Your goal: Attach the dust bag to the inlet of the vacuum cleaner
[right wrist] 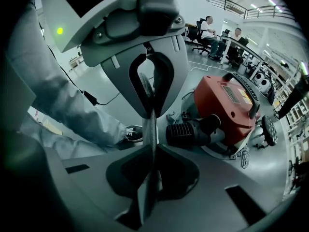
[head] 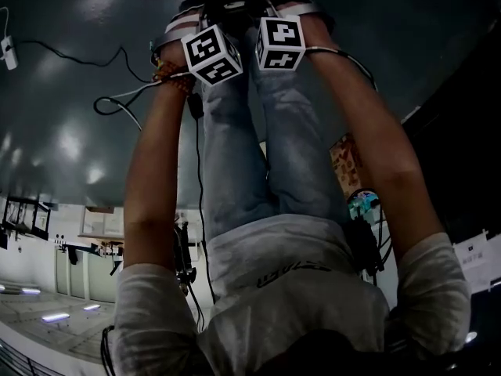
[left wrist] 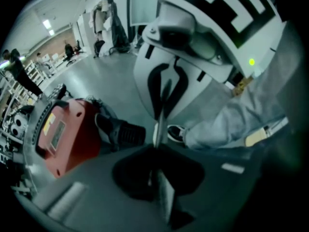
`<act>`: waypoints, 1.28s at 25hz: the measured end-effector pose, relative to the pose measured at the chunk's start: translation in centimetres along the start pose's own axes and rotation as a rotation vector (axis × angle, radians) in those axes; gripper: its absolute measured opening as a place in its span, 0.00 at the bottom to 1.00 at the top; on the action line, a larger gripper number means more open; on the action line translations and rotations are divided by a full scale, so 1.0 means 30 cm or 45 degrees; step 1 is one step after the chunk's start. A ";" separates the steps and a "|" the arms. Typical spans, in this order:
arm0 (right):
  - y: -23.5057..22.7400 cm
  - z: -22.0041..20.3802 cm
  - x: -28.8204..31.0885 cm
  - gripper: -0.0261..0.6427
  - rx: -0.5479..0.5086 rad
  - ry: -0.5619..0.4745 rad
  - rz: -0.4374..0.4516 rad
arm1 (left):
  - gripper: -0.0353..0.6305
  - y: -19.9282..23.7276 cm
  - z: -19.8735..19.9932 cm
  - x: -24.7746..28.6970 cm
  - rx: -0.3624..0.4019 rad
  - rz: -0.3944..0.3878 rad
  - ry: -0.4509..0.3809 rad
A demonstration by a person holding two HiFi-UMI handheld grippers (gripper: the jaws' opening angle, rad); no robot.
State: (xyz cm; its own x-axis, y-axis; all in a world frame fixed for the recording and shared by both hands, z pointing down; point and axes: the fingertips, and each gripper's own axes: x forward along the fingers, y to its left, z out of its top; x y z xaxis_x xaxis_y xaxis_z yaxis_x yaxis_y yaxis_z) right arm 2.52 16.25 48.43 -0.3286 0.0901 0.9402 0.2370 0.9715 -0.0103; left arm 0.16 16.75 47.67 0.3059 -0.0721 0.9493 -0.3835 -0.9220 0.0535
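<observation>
Both claws are shut together on nothing. My left claw [left wrist: 158, 134] and right claw [right wrist: 149, 124] point tip to tip in front of the person's blue-jeaned legs [head: 258, 147]. The red box-shaped vacuum cleaner [right wrist: 231, 105] sits on the glossy grey floor [right wrist: 111, 81], and its black ribbed inlet hose [right wrist: 190, 132] is bare. No dust bag shows in any view, so I judge the job unstarted: fetching and fitting it are both left.

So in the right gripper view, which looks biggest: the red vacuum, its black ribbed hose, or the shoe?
1. red vacuum
2. black ribbed hose
3. shoe
The shoe is partly hidden behind the jaws, so its full size is unsure.
</observation>
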 end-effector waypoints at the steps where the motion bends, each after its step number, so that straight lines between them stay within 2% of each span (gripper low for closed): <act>1: -0.013 -0.005 0.007 0.09 0.001 0.007 -0.006 | 0.10 0.014 0.001 0.010 0.004 0.009 -0.005; 9: -0.106 -0.012 0.028 0.09 -0.027 0.039 -0.048 | 0.11 0.102 0.007 0.033 -0.060 0.079 -0.042; 14: -0.135 0.000 0.036 0.09 -0.038 0.041 -0.041 | 0.11 0.128 -0.004 0.034 -0.046 0.067 -0.036; 23: -0.129 -0.010 0.052 0.09 0.095 -0.034 -0.003 | 0.11 0.138 -0.005 0.035 0.107 0.035 0.053; 29: -0.136 -0.003 0.058 0.09 0.285 -0.074 0.105 | 0.13 0.166 -0.011 0.044 0.087 0.003 0.027; 32: -0.115 -0.005 0.052 0.09 0.239 -0.043 0.134 | 0.12 0.145 -0.011 0.045 0.071 -0.015 0.023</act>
State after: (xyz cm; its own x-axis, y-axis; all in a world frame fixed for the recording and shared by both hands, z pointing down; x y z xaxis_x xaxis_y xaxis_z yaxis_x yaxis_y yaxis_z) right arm 1.34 13.02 49.99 -0.3423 0.1974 0.9186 0.0985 0.9798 -0.1738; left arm -1.37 12.78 49.29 0.2942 -0.0547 0.9542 -0.3308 -0.9425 0.0479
